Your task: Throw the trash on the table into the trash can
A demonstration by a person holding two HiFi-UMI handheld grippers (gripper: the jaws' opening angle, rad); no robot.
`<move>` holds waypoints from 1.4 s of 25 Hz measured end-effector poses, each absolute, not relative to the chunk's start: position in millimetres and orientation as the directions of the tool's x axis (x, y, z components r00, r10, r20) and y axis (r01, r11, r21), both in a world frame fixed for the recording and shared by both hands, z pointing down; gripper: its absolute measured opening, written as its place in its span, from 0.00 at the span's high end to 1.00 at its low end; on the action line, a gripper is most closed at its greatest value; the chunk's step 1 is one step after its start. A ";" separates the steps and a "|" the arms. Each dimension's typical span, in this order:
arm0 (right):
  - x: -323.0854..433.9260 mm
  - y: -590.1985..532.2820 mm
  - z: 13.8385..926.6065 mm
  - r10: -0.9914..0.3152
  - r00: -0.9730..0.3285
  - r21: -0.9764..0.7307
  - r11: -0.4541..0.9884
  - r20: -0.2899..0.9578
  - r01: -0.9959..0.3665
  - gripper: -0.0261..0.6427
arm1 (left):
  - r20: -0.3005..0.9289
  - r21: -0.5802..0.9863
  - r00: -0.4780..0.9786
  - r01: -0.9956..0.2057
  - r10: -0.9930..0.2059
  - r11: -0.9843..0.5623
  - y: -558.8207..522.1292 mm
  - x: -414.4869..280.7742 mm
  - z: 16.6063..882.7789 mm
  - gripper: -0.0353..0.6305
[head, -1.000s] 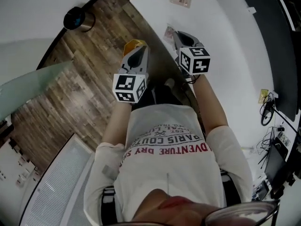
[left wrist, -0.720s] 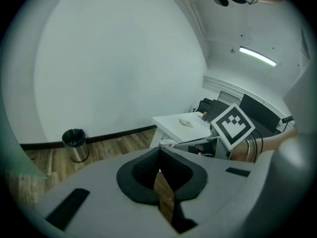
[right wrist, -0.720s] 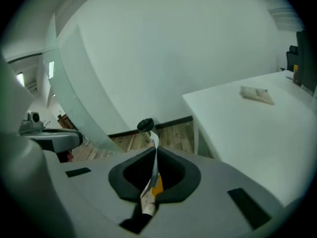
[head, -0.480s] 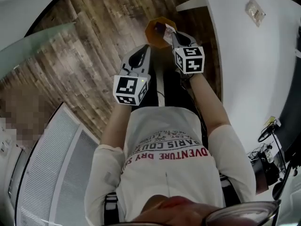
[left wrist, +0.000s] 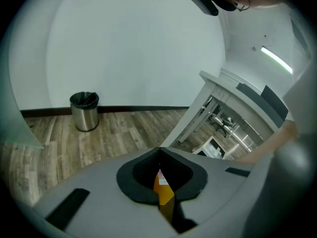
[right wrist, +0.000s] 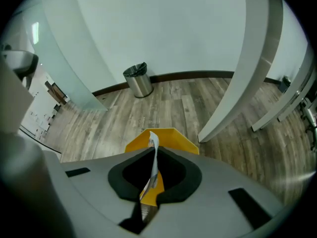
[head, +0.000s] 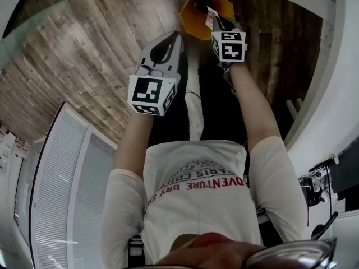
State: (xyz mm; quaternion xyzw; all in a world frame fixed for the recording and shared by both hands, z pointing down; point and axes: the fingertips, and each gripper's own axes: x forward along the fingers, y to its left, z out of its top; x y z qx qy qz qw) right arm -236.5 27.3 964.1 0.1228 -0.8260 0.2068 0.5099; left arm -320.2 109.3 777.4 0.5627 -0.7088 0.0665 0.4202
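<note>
An orange trash can (head: 197,15) stands on the wood floor at the top of the head view. My right gripper (head: 215,20) hangs over its opening, shut on a thin white wrapper (head: 211,17) with red print. In the right gripper view the wrapper (right wrist: 154,145) stands edge-on between the closed jaws, with the can (right wrist: 174,140) just beyond. My left gripper (head: 169,41) is held to the left of the can, jaws together. In the left gripper view, a sliver of orange shows in the slit of the left gripper (left wrist: 159,151); I cannot tell what it is.
A steel waste bin (right wrist: 138,81) stands by the far wall, also in the left gripper view (left wrist: 85,110). The white table's edge (head: 331,66) and its white leg panel (right wrist: 237,83) lie to the right. A frosted glass partition (right wrist: 64,58) is at the left.
The person has turned from the table to the floor. The right gripper carried the wrapper off the table's edge to above the orange can. The left gripper came along beside it.
</note>
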 end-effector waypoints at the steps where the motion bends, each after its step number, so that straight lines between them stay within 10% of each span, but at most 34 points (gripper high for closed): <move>1: -235.7 30.3 977.5 0.016 -0.439 -0.220 0.881 0.898 -0.418 0.92 | 0.679 0.387 -0.012 -0.843 -0.734 0.373 114.3 -321.2 788.4 0.91; 11: -217.5 47.4 1037.2 0.062 -0.402 -0.230 0.894 0.913 -0.385 0.68 | 0.724 0.406 0.002 -0.809 -0.690 0.425 139.9 -298.4 837.0 0.91; 35: -189.5 -24.1 606.6 -0.231 -0.725 -0.279 0.814 0.648 -0.509 0.92 | 0.506 0.368 0.047 -0.914 -0.861 0.167 38.4 -240.8 547.7 0.91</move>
